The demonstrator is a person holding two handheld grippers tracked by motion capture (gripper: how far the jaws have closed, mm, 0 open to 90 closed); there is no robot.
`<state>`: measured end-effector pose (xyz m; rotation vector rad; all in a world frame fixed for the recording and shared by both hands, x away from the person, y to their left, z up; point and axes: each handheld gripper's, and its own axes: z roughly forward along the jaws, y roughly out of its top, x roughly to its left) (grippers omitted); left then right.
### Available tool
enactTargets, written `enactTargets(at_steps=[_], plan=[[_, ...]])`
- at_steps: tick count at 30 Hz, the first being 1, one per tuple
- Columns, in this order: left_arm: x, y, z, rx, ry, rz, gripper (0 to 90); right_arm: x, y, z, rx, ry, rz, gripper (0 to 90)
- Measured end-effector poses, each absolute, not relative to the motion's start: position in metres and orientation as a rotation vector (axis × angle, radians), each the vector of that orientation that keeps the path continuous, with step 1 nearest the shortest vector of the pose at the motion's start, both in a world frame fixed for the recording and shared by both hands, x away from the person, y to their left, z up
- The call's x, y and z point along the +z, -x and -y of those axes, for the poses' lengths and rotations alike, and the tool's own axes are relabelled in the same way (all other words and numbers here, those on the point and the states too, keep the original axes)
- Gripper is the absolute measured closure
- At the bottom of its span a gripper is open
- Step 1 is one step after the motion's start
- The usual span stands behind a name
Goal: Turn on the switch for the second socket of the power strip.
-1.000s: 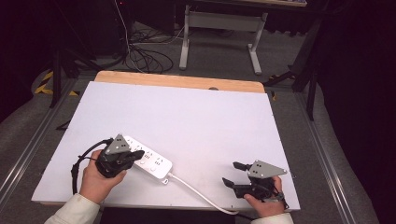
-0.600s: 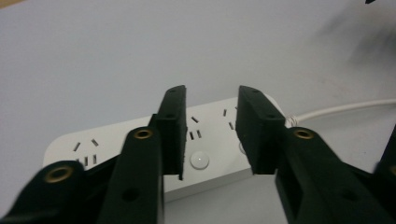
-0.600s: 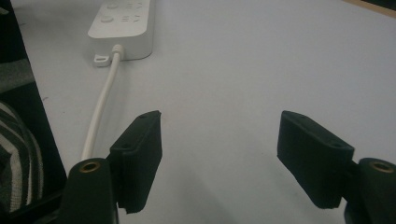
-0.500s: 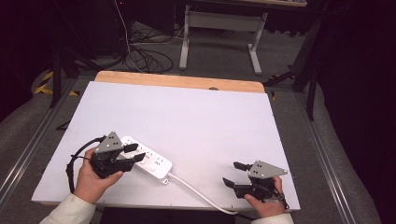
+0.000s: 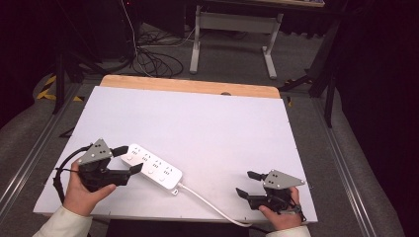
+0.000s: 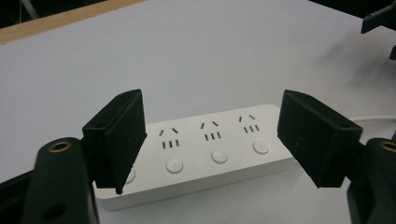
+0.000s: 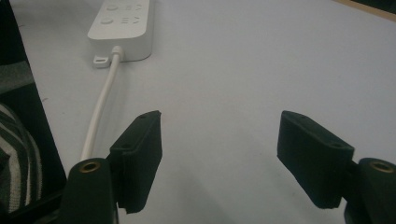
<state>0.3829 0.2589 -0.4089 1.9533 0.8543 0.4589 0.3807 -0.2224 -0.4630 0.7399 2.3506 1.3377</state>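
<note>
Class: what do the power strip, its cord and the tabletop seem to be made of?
Power strip: likely glossy white moulded plastic, with rounded edges. Cord: probably white rubbery sheathing; it curves. Tabletop: matte white board, wood-coloured strip along the far edge.

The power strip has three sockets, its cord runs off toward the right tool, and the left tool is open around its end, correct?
Not quite: the power strip has four sockets, as the high view shows. Its cord does run toward the right tool, and the left tool is open around its end.
</note>
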Motion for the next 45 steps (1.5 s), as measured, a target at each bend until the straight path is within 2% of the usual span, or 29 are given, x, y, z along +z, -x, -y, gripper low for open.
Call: enactTargets(at_steps=[14, 23, 28, 45], plan=[[-0.421, -0.367, -0.283, 0.564, -1.876, -0.840, 17.8, -0.463, -0.381, 0.222, 1.336, -0.738, -2.350, 31.5], [-0.428, -0.362, -0.295, 0.541, -1.864, -0.847, 17.2, -0.463, -0.381, 0.222, 1.335, -0.740, -2.352, 31.6], [-0.434, -0.357, -0.300, 0.578, -1.877, -0.828, 17.6, -0.463, -0.381, 0.222, 1.337, -0.744, -2.349, 31.6], [-0.461, -0.354, -0.316, 0.520, -1.901, -0.845, 16.7, -0.462, -0.380, 0.223, 1.356, -0.746, -2.345, 31.5]])
